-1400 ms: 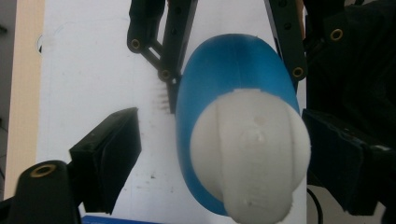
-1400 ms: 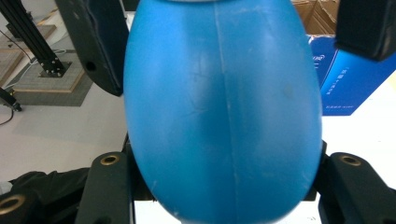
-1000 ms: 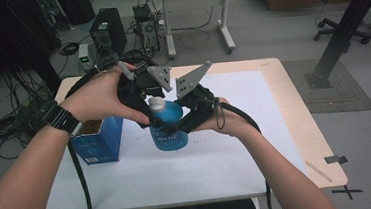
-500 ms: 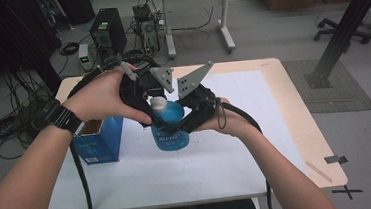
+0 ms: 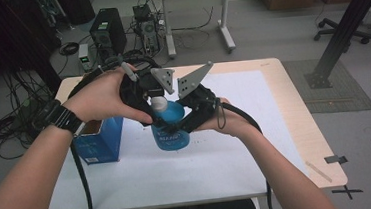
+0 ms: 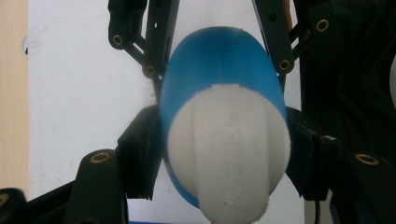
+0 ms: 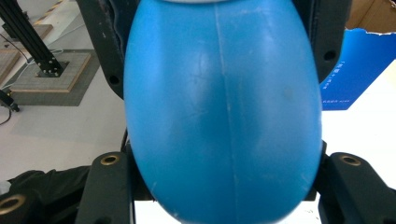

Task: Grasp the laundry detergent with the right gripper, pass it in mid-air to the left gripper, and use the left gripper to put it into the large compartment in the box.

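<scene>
A blue plastic bottle (image 5: 172, 134) with a white cap (image 5: 159, 104) stands upright over the white mat, held between both hands. From the right, my right gripper (image 5: 179, 127) is shut on the bottle's blue body (image 7: 224, 116), one pad on each side. My left gripper (image 5: 157, 105) comes down from above. Its jaws have just been closing and now press the white cap (image 6: 229, 158) on both sides. The right gripper's linkage shows behind the bottle in the left gripper view.
An open blue carton (image 5: 98, 141) stands on the table's left part, close beside the left wrist; it also appears as the blue carton (image 7: 355, 70). A white mat (image 5: 203, 168) covers the wooden table (image 5: 294, 106). Cables trail from both grippers.
The left gripper's jaws have drawn in around the bottle's cap. Both hands and the bottle stay where they were.
</scene>
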The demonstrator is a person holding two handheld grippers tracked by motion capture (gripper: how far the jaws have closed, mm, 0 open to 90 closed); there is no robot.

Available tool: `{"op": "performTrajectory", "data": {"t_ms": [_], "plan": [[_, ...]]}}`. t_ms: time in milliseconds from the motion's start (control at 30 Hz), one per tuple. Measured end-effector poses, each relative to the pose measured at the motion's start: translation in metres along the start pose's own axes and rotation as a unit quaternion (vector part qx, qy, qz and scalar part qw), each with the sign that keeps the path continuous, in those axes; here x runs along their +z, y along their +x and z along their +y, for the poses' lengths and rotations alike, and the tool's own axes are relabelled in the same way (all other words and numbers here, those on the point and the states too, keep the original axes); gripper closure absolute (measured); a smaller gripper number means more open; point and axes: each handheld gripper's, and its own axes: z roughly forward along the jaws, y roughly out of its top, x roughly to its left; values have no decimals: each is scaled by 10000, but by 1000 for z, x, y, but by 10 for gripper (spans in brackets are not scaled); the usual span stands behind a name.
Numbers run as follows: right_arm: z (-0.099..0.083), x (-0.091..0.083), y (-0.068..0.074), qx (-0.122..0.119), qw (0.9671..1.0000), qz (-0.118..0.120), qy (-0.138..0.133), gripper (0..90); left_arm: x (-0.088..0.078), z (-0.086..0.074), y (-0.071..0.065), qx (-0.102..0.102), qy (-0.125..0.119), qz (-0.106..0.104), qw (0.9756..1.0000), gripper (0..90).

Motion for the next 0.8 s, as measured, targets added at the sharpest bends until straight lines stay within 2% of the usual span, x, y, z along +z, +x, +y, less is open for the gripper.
{"op": "performTrajectory", "data": {"t_ms": [600,733,800], "plan": [[-2,-2,-1,48,10000,35,-42,408,-1,5,1,-132,96,13,9999,380],[-2,-4,-1,86,9999,23,-86,298,-2,7,3,-241,220,49,9995,381],[-4,-5,-1,84,9999,-69,-54,268,-4,7,4,-329,257,110,9991,380]]}}
